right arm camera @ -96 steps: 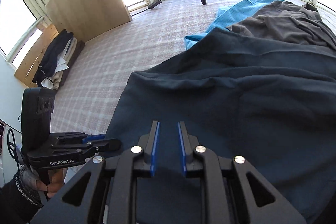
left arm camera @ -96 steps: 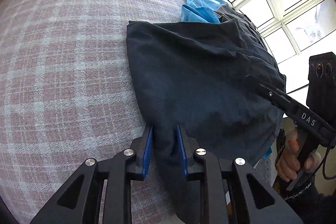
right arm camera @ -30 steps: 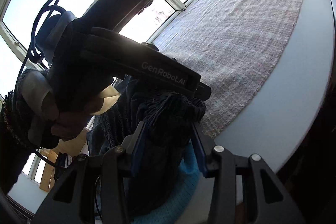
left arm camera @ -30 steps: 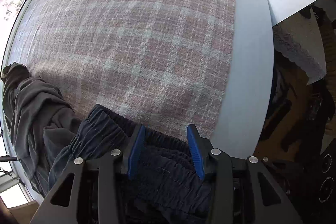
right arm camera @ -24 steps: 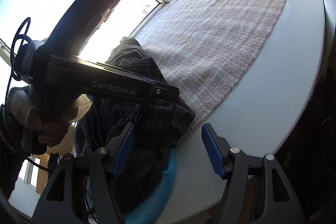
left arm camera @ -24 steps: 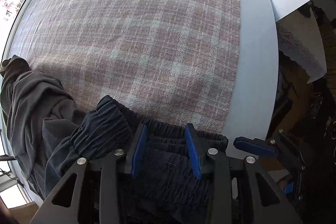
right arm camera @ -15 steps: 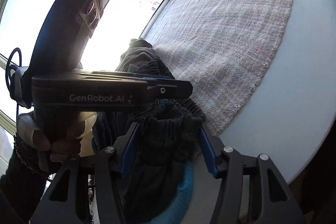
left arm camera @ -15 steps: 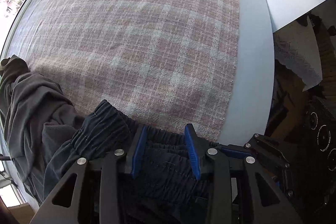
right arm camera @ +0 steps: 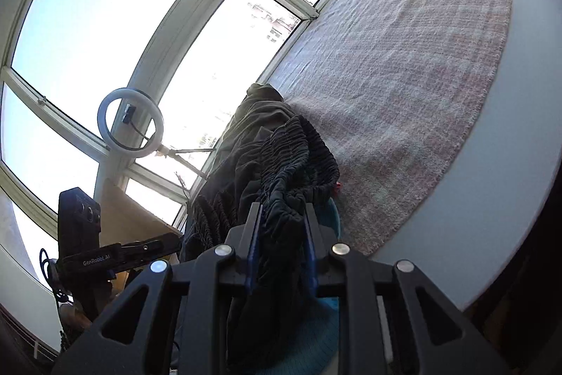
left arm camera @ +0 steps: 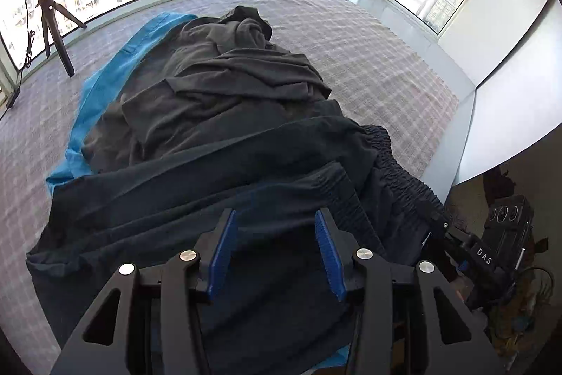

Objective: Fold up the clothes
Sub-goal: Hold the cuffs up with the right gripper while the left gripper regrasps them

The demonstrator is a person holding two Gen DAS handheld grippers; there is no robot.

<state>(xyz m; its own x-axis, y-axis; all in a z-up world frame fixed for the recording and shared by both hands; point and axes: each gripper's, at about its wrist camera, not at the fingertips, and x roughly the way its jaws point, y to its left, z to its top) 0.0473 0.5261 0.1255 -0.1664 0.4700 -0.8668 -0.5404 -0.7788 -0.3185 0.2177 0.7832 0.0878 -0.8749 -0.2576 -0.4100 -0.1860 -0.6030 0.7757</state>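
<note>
Plaid blanket (left arm camera: 379, 58), three garments; left tool (left arm camera: 275, 252) open; right tool (right arm camera: 281, 241) closing on navy shorts (right arm camera: 281, 171)

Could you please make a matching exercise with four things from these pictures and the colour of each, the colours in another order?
Things:
1. garment with the gathered elastic waistband
2. garment at the bottom of the pile
3. ring light
4. pads of the left tool

Colours:
A. white
B. dark navy
C. royal blue
D. light blue

Pairs: 1-B, 2-D, 3-A, 4-C
</note>
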